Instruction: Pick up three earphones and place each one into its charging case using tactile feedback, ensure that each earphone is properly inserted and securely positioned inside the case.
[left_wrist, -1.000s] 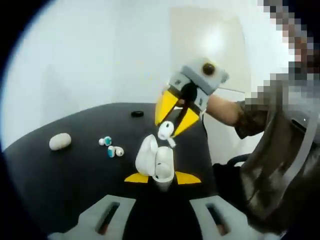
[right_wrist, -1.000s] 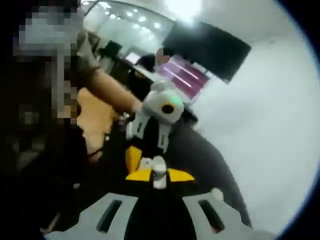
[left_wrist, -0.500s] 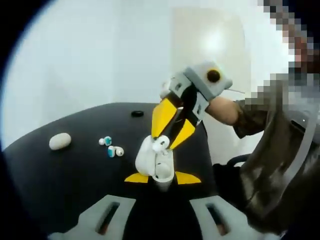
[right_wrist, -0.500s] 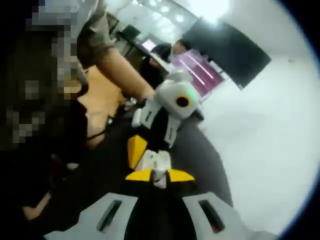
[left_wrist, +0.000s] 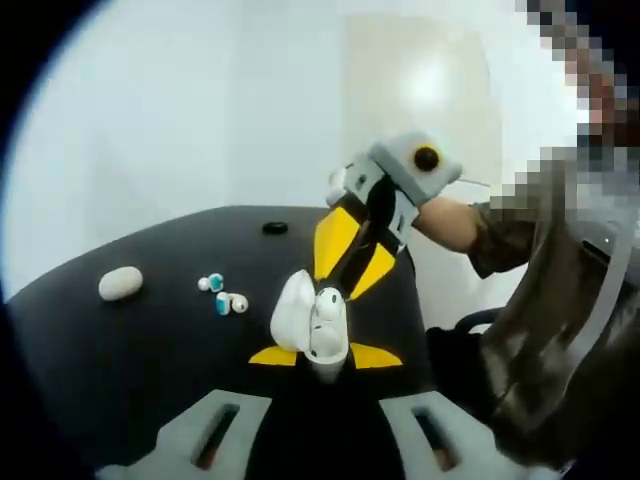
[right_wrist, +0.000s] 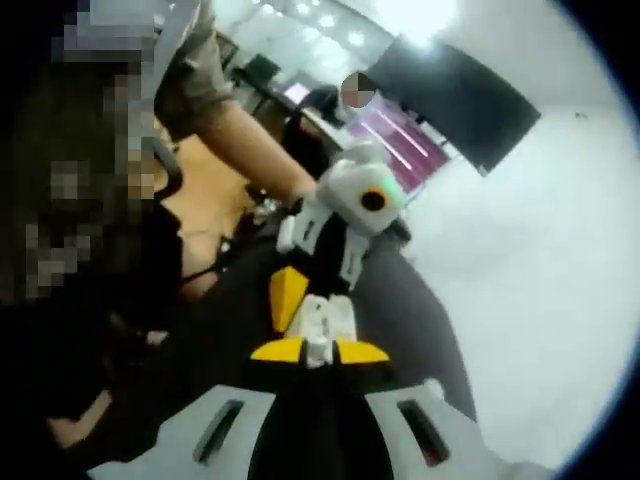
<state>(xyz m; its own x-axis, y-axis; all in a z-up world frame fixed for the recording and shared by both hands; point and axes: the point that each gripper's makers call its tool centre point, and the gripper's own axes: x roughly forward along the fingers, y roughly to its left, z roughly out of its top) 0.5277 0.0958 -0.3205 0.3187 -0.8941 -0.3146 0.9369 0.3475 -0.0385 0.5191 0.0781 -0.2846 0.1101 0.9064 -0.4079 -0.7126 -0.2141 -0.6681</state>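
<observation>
In the left gripper view my left gripper is shut on a white charging case, held upright with its lid open to the left. My right gripper comes down from the upper right, shut on a white earphone whose stem sits in the case's opening. In the right gripper view my right gripper pinches the earphone between its yellow tips, right against the case. Behind the case stands the left gripper.
On the black table lie a white oval case, two teal-and-white earphones and a small black round object. A person's arm and body are at the right, past the table edge.
My right gripper has come down with the earphone from above the case until it meets the case's opening. The left gripper and case have stayed put.
</observation>
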